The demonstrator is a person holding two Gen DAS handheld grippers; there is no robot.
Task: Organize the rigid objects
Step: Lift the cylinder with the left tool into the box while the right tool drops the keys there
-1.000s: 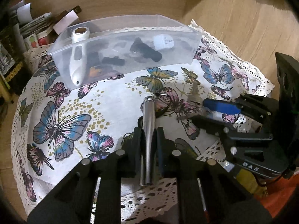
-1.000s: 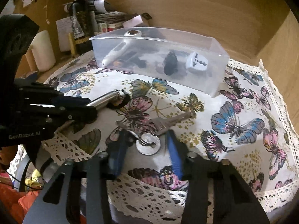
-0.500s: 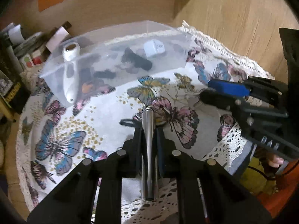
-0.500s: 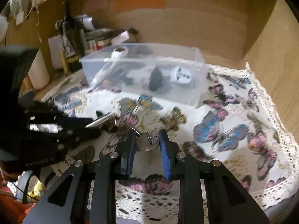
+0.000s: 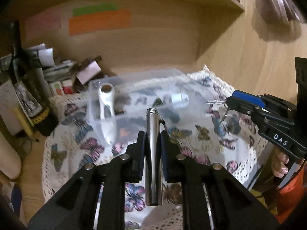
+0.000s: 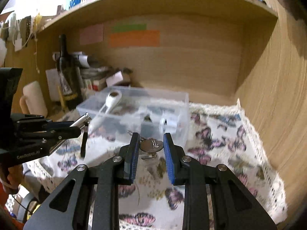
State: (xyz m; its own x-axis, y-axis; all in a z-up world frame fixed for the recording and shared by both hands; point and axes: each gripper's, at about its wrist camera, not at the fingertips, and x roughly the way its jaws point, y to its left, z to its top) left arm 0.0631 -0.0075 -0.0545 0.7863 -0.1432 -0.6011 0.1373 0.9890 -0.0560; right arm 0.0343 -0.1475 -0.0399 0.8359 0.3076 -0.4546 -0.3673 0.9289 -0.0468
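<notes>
My left gripper (image 5: 152, 136) is shut on a silver metal cylinder (image 5: 153, 153) and holds it above the butterfly cloth, pointed at the clear plastic bin (image 5: 134, 103). My right gripper (image 6: 150, 143) is shut on a set of keys on a ring (image 6: 151, 145), lifted off the cloth in front of the bin (image 6: 134, 111). The bin holds a white handheld device (image 6: 110, 103), a white adapter (image 5: 180, 99) and dark items. The right gripper also shows in the left wrist view (image 5: 230, 101), with the keys (image 5: 216, 102) sticking out. The left gripper shows in the right wrist view (image 6: 74, 129).
The bin stands on a butterfly-print cloth (image 6: 220, 143) inside a wooden alcove. A dark bottle (image 6: 66, 72), papers and small boxes (image 5: 63, 71) crowd the back left. A cream mug (image 6: 33, 99) stands at left. A wooden side wall (image 6: 278, 95) rises at right.
Both grippers have risen off the cloth with their objects. The right gripper closed on the keys and lifted them; the left carried the cylinder up toward the bin.
</notes>
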